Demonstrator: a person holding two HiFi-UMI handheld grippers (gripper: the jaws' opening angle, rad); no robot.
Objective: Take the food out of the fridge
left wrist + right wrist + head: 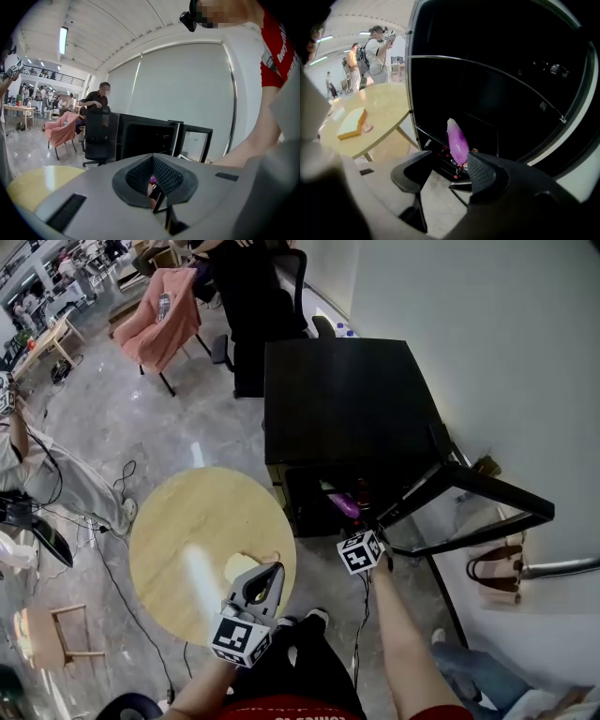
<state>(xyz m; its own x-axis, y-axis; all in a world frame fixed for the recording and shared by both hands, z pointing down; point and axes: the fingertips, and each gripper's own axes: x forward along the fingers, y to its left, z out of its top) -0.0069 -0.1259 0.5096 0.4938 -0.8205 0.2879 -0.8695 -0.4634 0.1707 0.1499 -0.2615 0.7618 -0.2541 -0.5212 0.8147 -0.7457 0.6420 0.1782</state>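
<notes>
A black mini fridge [347,399] stands with its door [478,488] swung open to the right. On its lower shelf lies a purple eggplant-like food item [344,504], also seen as the purple food [457,140] just ahead of my right gripper [447,171]. That gripper is open, level with the fridge's lower front edge, and holds nothing. My left gripper [267,573] hovers over the round wooden table [178,531], next to a slice of bread [239,566]. Its pads meet with nothing visible between them.
A black office chair [253,296] and a pink-draped chair [159,320] stand behind the fridge. Cables [122,474] run across the floor at left. A brown bag [497,573] sits by the wall at right. People [377,56] stand beyond the table.
</notes>
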